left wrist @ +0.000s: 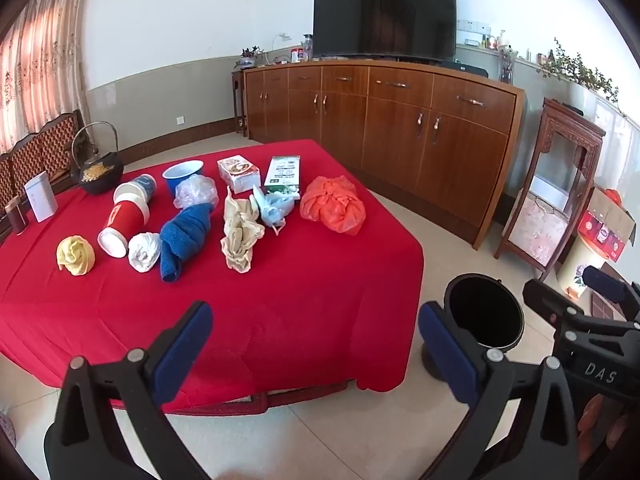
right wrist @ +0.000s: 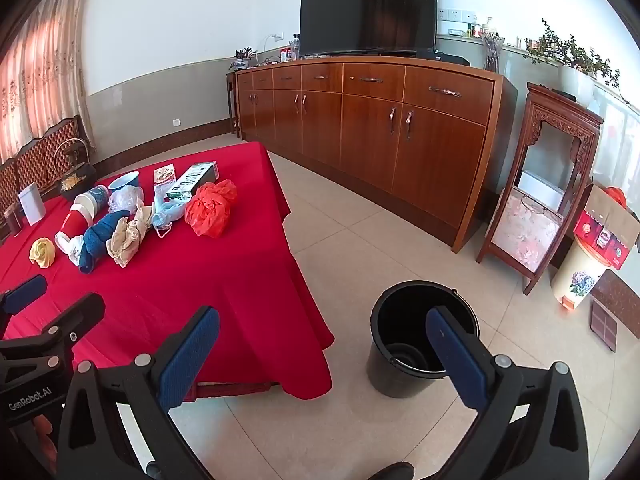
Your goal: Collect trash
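Observation:
A table with a red cloth (left wrist: 280, 300) (right wrist: 200, 280) holds a row of trash: an orange plastic bag (left wrist: 334, 204) (right wrist: 210, 208), a beige crumpled cloth (left wrist: 240, 236), a blue towel (left wrist: 184, 236), a white wad (left wrist: 144, 252), a yellow wad (left wrist: 76, 256), a red-and-white cup (left wrist: 124, 220), a clear bag (left wrist: 196, 196) and two cartons (left wrist: 238, 172). A black bucket (left wrist: 484, 312) (right wrist: 420, 340) stands on the floor right of the table. My left gripper (left wrist: 316, 344) is open and empty above the table's near edge. My right gripper (right wrist: 324, 356) is open and empty near the bucket.
A long wooden sideboard (left wrist: 380, 128) with a TV (left wrist: 384, 16) lines the far wall. A carved wooden stand (right wrist: 540, 184) and a cream bin with a cardboard box (right wrist: 584, 272) stand at the right. A black kettle (left wrist: 98, 172) and a white box (left wrist: 40, 200) sit at the table's far left.

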`<state>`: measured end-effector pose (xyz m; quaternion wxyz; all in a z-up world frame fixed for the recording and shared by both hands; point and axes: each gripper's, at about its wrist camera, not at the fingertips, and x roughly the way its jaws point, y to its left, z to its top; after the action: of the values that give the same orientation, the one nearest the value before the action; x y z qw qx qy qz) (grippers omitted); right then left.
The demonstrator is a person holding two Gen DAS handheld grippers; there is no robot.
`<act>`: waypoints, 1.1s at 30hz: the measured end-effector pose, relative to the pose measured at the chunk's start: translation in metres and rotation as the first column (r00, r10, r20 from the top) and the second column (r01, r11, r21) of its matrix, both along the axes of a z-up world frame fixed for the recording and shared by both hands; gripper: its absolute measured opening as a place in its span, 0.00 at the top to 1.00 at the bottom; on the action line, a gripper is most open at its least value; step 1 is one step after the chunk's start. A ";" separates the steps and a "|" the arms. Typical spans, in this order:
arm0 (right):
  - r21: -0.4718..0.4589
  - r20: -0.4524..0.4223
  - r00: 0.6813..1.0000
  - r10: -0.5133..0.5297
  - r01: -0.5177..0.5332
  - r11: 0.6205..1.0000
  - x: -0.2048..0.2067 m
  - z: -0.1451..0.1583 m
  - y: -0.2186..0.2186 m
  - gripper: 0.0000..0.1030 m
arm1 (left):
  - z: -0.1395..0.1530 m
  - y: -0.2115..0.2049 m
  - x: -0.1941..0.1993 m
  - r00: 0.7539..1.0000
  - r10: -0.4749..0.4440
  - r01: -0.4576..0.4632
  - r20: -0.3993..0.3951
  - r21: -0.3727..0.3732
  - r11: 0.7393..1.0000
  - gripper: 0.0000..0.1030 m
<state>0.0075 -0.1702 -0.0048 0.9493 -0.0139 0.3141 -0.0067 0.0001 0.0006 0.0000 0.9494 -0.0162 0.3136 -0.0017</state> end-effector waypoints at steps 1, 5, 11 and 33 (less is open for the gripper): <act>-0.001 -0.003 1.000 0.000 0.000 1.000 0.000 0.000 0.000 0.00 | 0.000 0.000 0.000 1.000 0.000 0.000 0.002 -0.002 1.000 0.00; -0.001 -0.003 1.000 0.001 -0.001 1.000 0.000 -0.001 0.000 0.00 | -0.007 0.005 -0.001 1.000 0.002 -0.002 -0.001 0.000 1.000 0.00; 0.001 -0.003 1.000 0.002 -0.002 1.000 0.000 -0.001 0.000 0.00 | -0.008 0.006 0.000 1.000 0.008 -0.008 0.000 0.001 1.000 0.00; 0.002 -0.006 1.000 0.002 -0.002 1.000 -0.002 -0.004 0.001 0.00 | -0.009 0.010 -0.002 1.000 0.015 -0.015 -0.008 -0.009 1.000 0.00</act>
<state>0.0057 -0.1693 -0.0088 0.9483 -0.0131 0.3169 -0.0052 -0.0020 0.0106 -0.0093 0.9481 -0.0231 0.3171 0.0041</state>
